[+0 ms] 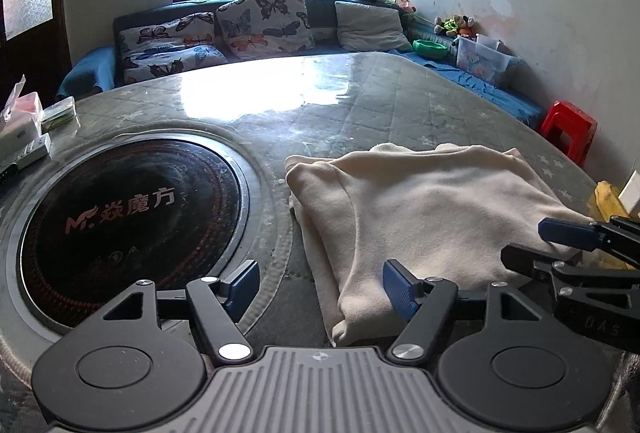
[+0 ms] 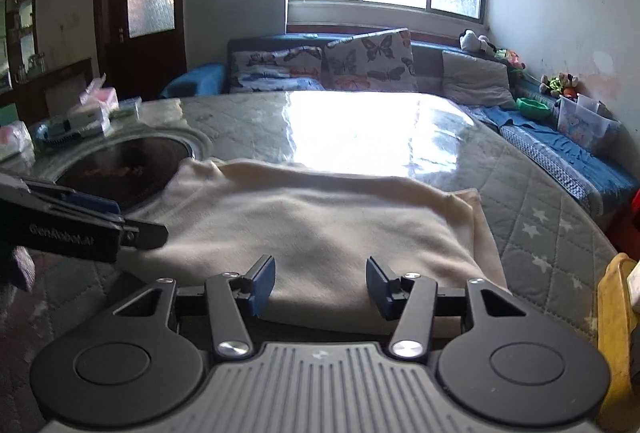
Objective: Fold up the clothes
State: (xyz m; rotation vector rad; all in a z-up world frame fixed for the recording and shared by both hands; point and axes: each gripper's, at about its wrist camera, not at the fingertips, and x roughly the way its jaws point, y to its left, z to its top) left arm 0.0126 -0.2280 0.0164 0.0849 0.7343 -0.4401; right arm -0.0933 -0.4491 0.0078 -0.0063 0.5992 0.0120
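A cream garment [image 1: 424, 209] lies folded into a rough rectangle on the round table [image 1: 360, 101]; it also fills the middle of the right wrist view [image 2: 320, 217]. My left gripper [image 1: 320, 291] is open and empty at the garment's near left corner, its right finger [image 1: 398, 289] against the cloth edge. My right gripper [image 2: 321, 287] is open and empty over the garment's near edge. In the left wrist view the right gripper [image 1: 560, 245] reaches in from the right. In the right wrist view the left gripper [image 2: 132, 223] comes in from the left.
A round black induction hob [image 1: 124, 229] is set in the table left of the garment. Boxes and packets [image 1: 24, 129] sit at the table's far left. A sofa with butterfly cushions [image 1: 260, 21] runs behind. A red stool [image 1: 568, 131] and a yellow object [image 2: 616, 333] stand at the right.
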